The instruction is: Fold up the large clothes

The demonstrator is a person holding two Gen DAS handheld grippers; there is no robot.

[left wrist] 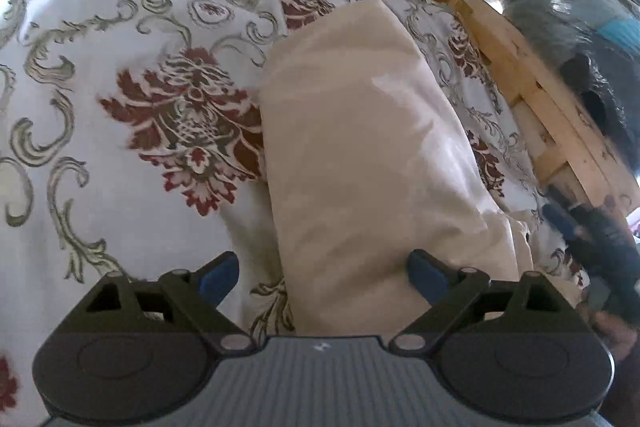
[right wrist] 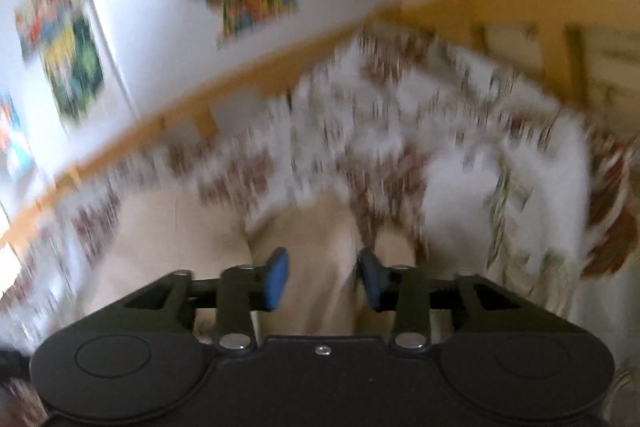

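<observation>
Our left tongs stood spread wide, released, above the cream garment, which lay in a long folded strip on the floral bedspread beside the wooden bed rail. Our right tongs were parted too, gripping nothing, cream cloth just below them.
</observation>
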